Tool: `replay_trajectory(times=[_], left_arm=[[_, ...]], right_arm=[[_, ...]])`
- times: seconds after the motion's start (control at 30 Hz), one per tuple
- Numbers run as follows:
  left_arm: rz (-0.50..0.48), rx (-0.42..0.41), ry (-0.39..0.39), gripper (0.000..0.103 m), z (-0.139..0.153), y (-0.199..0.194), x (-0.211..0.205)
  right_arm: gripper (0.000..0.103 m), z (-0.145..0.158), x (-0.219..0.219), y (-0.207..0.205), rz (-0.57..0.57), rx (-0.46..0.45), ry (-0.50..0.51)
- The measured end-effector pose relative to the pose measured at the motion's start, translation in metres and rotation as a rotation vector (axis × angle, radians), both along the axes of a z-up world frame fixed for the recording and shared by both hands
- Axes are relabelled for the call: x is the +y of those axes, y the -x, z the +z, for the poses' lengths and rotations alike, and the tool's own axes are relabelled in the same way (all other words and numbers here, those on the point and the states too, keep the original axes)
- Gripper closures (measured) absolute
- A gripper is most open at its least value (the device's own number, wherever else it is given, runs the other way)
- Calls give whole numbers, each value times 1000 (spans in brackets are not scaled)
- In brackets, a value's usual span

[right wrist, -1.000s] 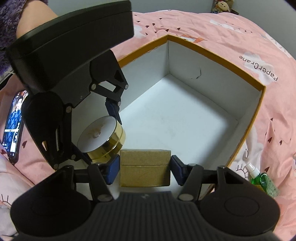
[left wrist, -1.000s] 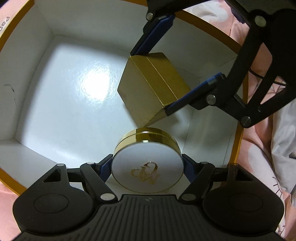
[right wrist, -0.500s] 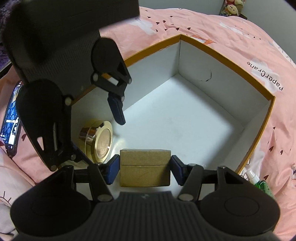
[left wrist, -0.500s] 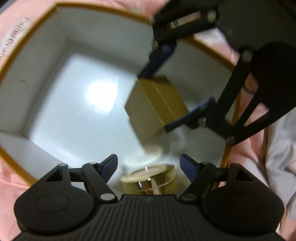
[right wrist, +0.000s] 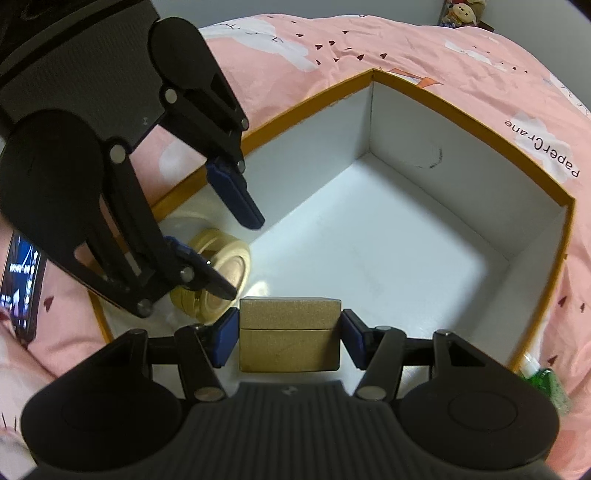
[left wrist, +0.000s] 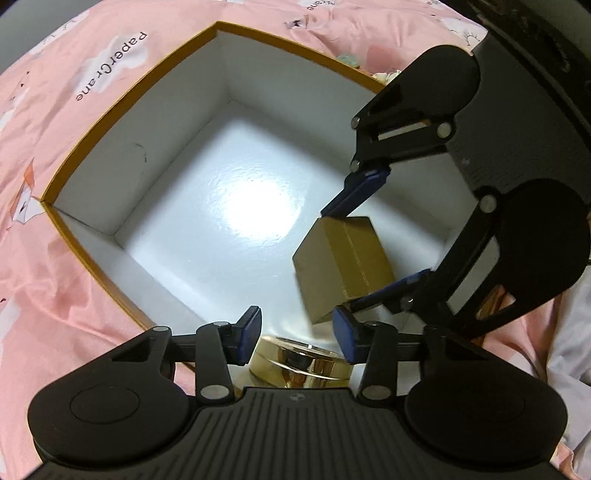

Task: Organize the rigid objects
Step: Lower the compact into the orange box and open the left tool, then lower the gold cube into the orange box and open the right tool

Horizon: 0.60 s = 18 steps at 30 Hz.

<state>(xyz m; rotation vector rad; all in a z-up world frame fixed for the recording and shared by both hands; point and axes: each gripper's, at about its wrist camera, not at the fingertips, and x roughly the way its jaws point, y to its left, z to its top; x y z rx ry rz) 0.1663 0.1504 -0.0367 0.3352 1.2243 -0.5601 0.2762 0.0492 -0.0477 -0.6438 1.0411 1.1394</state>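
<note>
Round gold tin [right wrist: 212, 275] already in white box [left wrist: 155, 122], L tongs [left wrist: 297, 334] closing w/ nothing between; R tongs [right wrist: 289, 334] grip gold box [right wrist: 289, 334], not yet set down.

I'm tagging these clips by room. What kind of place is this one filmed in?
Most likely a bedroom, with the work done on a bed. The open box sits on a soft pink printed duvet, a phone lies on the bedding, and a plush toy sits at the far edge.
</note>
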Motion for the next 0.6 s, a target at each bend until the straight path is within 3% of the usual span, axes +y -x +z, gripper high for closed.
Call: replay_trajectory(times=[0.1,0.47,0.6], left_arm=[[-28,10,-19,59,-2,3,-1],[-180,57,-117,59,-15,14,-18],[-223,99,-97,59,-16,16,-24]], right_arm=[[44,-5,7,-1,-23,24,-11],[44,-8,10,-2,-9,31,-1],[44,-6,6,-10,-33,79,-18]])
